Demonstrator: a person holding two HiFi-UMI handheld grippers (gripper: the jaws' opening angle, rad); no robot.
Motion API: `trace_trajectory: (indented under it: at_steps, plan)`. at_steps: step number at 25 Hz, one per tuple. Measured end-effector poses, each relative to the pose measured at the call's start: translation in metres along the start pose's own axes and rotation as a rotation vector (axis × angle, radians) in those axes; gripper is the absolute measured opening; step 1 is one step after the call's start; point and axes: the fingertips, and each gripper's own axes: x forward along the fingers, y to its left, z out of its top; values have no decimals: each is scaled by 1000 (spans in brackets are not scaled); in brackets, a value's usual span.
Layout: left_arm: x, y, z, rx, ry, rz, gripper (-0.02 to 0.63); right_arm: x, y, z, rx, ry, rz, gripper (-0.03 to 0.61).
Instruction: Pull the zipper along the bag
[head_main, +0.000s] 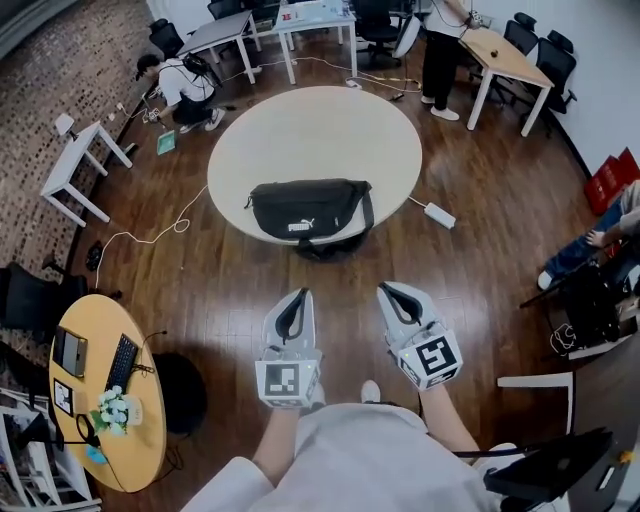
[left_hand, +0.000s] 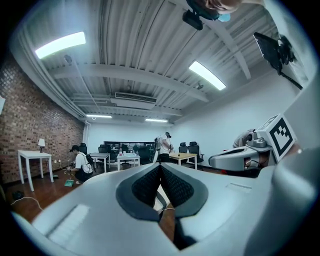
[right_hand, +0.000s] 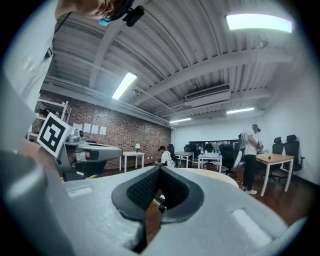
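- Wooden floor (head_main: 200, 270): one dark plank floor fills the room, with a white cable (head_main: 150, 236) trailing across it on the left.
- Round table (head_main: 300, 130): one pale round top stands in the middle, well ahead of the grippers.
- Yellow table (head_main: 150, 330): one smaller round one sits at the lower left, carrying a keyboard (head_main: 122, 362) and a bunch of white flowers (head_main: 115, 408).
- Other people: three, namely one crouching person (head_main: 180, 85) at the upper left, one standing person (head_main: 440, 50) at the top, and one seated person (head_main: 600, 235) at the right edge.
- Bag (head_main: 310, 208): one black bag lies lengthwise on the near edge of the round table, its strap hanging over the rim. Its zipper is too small to make out.
- Left gripper (head_main: 293, 298): one of two, held low in front of the person and well apart from the bag. Its jaws are pressed together with nothing between them.
- Right gripper (head_main: 392, 292): just beside the left one, tilted slightly outward, jaws likewise closed on nothing.
- Marker cubes: two, one on each gripper.
- Power brick (head_main: 438, 214): one white block lies on the floor right of the round table.
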Motion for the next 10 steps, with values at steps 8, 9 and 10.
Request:
trace_trajectory:
  at_steps: [8,9,10]
  plan:
    - [-18,27,0,11,-16,-5,17,8,25,13,-6,15,-26,-8]
    - [-20,30,2,7,-17,-6,17,11,32,16,-10,18,-20,-8]
    - [-22,34,4,3,-18,-7,17,14,38,18,-13,21,-13,-8]
